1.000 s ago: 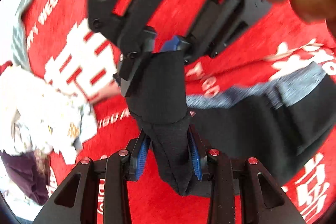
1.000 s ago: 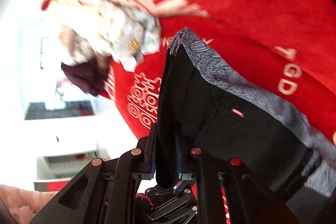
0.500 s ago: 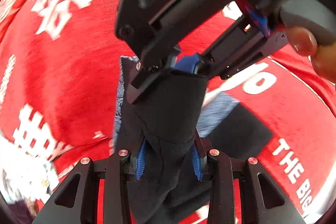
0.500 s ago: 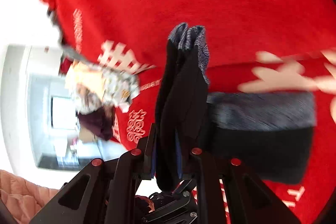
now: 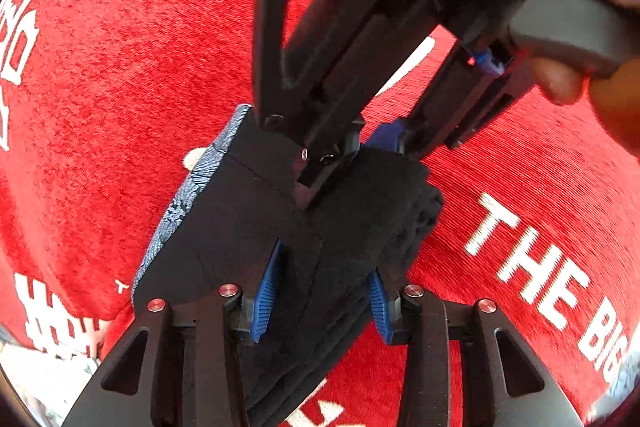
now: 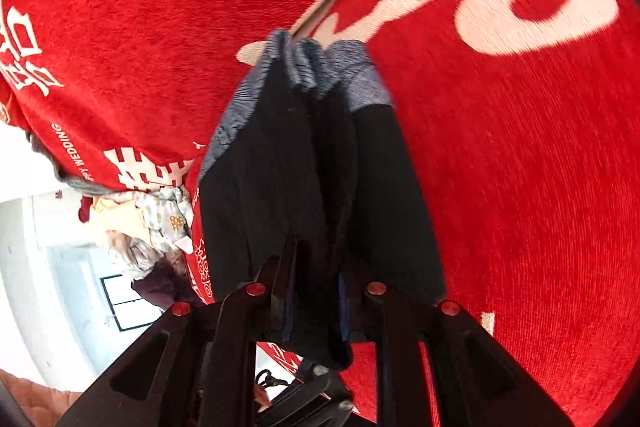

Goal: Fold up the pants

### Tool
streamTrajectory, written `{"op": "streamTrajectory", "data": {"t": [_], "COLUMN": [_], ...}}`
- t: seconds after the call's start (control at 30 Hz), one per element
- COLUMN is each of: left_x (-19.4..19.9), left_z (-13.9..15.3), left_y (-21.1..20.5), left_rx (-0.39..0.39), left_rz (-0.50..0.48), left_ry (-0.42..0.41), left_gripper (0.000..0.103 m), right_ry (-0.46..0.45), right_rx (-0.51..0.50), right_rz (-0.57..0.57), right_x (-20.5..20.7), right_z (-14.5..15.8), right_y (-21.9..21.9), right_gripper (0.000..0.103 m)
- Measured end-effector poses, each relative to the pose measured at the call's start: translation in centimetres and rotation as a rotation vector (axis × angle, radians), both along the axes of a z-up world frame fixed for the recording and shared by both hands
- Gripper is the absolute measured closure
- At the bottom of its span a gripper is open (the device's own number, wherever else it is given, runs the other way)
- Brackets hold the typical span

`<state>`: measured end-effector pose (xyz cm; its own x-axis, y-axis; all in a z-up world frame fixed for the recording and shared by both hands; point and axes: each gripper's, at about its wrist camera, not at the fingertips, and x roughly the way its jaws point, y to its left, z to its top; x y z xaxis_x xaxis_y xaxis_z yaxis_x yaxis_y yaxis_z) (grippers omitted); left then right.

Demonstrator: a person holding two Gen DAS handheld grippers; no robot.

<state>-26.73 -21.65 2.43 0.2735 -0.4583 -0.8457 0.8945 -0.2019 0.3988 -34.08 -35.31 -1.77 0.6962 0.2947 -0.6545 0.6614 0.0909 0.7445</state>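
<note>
The black pants (image 5: 248, 223) with a grey-blue patterned waistband (image 5: 180, 203) hang bunched in a folded bundle over the red cloth. My left gripper (image 5: 322, 291) is shut on one thick fold of the pants. My right gripper (image 5: 344, 155) faces it from above and is shut on the same bundle. In the right wrist view the pants (image 6: 304, 163) hang forward from my right gripper (image 6: 314, 303), waistband (image 6: 320, 67) at the far end.
A red cloth with white lettering (image 5: 120, 47) covers the surface below, also in the right wrist view (image 6: 520, 147). A pile of light patterned clothes (image 6: 152, 219) lies at the cloth's left edge. A white room lies beyond that edge (image 6: 48, 247).
Both grippers have carried the pants bundle across the red cloth, away from the clothes pile. The trailing part of the pants has gathered under the held fold. Both stay shut.
</note>
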Motion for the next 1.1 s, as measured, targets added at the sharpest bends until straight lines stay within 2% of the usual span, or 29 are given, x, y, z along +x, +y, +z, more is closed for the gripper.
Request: {"op": "streamTrajectory", "data": {"t": [0.03,0.07,0.17,0.2,0.33,0.5,0.6,0.67,0.73,0.87,0.93,1.1], "left_x": [0.4,0.9,2.0,2.8,7.5,15.7,18.7,19.8,20.0,21.1,21.6,22.9], "left_z": [0.5,1.3,2.9,3.4,4.6,3.9,2.8,1.8,0.8,0.5,0.3,0.4], "left_y": [0.3,0.9,2.7,3.2,4.5,5.0,5.4,6.0,6.6,7.6,8.1,8.8], "left_rx": [0.005,0.003,0.003,0.012,0.041,0.086,0.12,0.151,0.184,0.199,0.211,0.217], "left_rz": [-0.008,-0.018,-0.013,0.008,0.168,0.442,0.538,0.57,0.601,0.688,0.73,0.78], "left_ry": [0.014,0.035,0.096,0.125,0.199,0.266,0.296,0.344,0.378,0.481,0.513,0.566], "left_gripper": [0.049,0.046,0.045,0.045,0.045,0.045,0.045,0.044,0.034,0.033,0.024,0.024], "right_ry": [0.018,0.044,0.124,0.168,0.373,0.429,0.433,0.413,0.411,0.475,0.496,0.492], "right_rx": [-0.024,-0.052,-0.125,-0.162,-0.317,-0.339,-0.392,-0.43,-0.447,-0.429,-0.442,-0.441], "right_rz": [0.011,0.024,0.07,0.085,0.138,0.097,0.06,0.067,0.114,0.198,0.204,0.203], "right_x": [0.1,0.4,1.1,1.5,2.2,1.6,0.8,1.4,3.0,5.1,5.2,5.0], "right_z": [0.4,0.8,1.9,2.4,4.2,5.9,7.5,8.4,8.4,5.6,5.0,4.9], "right_y": [0.1,0.1,1.1,1.3,2.5,3.8,4.2,4.7,5.4,6.7,7.1,6.9], "right_gripper": [0.084,0.084,0.084,0.083,0.066,0.066,0.067,0.067,0.067,0.067,0.067,0.067]}}
